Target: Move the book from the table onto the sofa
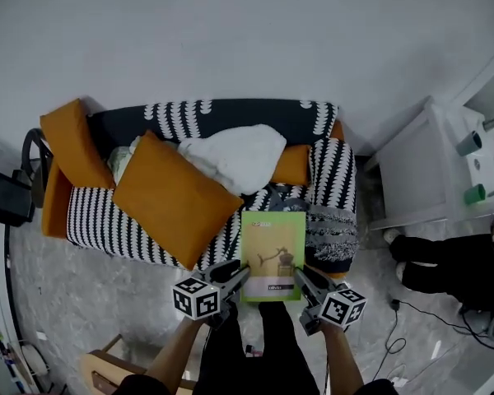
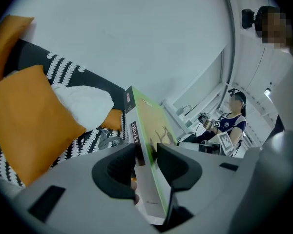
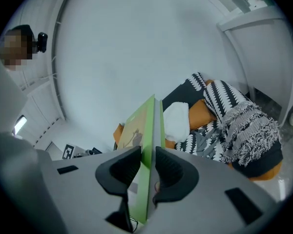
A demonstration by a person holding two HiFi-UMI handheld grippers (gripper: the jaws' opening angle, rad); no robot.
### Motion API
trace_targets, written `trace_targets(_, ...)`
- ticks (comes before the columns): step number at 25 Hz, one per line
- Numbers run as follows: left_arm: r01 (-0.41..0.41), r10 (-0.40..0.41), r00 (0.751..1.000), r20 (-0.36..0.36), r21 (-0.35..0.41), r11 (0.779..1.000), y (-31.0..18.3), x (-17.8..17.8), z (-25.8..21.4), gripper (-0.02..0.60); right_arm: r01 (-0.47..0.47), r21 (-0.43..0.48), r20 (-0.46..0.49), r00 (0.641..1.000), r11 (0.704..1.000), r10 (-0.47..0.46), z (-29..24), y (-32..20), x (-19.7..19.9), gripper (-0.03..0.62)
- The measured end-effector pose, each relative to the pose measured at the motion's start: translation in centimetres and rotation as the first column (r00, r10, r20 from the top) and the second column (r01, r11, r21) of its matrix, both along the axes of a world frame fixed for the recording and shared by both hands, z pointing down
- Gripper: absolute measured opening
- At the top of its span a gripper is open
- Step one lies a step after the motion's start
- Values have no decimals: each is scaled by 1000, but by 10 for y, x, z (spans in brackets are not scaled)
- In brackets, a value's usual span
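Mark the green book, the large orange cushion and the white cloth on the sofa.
green book (image 1: 272,249): head view, middle of its front cover.
large orange cushion (image 1: 173,197): head view, centre of its upper face.
white cloth (image 1: 235,156): head view, middle of the crumpled bundle.

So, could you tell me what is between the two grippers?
The green book, in the head view: left gripper and right gripper each clamp one side.

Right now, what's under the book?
From above, the book overlaps the patterned front edge of the sofa and grey floor. Whatever lies directly beneath its cover is hidden.
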State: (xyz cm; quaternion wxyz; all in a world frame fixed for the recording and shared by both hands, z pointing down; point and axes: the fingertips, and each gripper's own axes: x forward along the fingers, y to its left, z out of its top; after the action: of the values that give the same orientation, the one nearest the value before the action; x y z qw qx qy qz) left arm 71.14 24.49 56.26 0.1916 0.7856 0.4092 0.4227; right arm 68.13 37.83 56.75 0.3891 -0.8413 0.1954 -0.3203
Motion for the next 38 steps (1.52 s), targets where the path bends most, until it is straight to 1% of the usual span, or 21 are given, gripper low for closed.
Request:
trace_targets(3, -12, 12, 1000, 12, -4, 1000, 1, 23, 26, 147, -13, -7, 13, 1000, 1000, 13, 24, 1, 22, 109)
trace_targets(8, -7, 7, 1000, 22, -4, 1000, 6, 61, 84, 147, -29, -6, 34, 999, 1000, 29, 81, 6, 59, 109)
trace_targets(17, 17, -18, 997, 76, 10, 1000, 6, 106, 192, 147, -4, -29, 82, 997, 1000, 7, 186, 8, 110, 110)
trace_targets(24, 8, -10, 996, 94, 21, 1000, 11, 135, 256, 147, 20, -40, 121, 993, 999, -15, 251, 12, 139, 110)
trace_targets(28, 25, -28, 995, 97, 31, 999, 13, 153, 286, 147, 24, -51, 128, 992, 998, -17, 280, 14, 159, 110)
trace_targets(30, 32, -37, 997, 70, 67, 997, 11, 158, 298, 146, 25, -91, 138, 990, 996, -12, 294, 16, 163, 110)
trace_targets(32, 47, -53, 997, 53, 99, 994, 8, 161, 307, 157, 25, -135, 152, 988, 990, -4, 304, 19, 164, 194)
trace_targets(33, 56, -62, 996, 57, 103, 993, 7, 160, 310, 177, 24, -144, 158, 987, 989, -1, 307, 21, 164, 212)
trace_targets(38, 66, -75, 995, 70, 120, 991, 0, 156, 311, 186, 17, -128, 176, 984, 992, 6, 309, 26, 160, 213)
